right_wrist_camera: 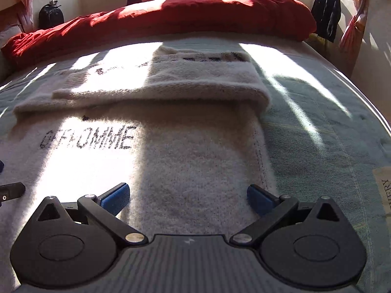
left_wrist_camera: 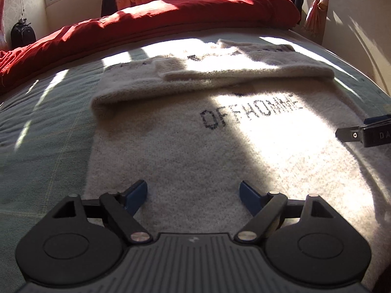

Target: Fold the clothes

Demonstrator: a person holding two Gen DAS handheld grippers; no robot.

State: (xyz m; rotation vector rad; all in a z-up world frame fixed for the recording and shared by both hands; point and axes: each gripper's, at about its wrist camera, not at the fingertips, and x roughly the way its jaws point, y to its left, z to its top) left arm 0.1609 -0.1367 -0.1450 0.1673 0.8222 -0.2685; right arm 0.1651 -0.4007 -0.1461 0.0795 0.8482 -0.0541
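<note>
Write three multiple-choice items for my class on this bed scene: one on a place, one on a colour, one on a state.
1. Where does the cream sweater lie?
A. On the bed sheet
B. On a chair
C. On the floor

2. What colour is the duvet bunched at the far end?
A. Green
B. Red
C. Black

3. How do the left tongs and right tongs stand?
A. Both shut on cloth
B. One shut
C. Both open, empty

Key: 1 A, sweater spread flat on the sheet; 2 B, plainly red in sunlight; 3 C, blue pads apart, nothing between.
</note>
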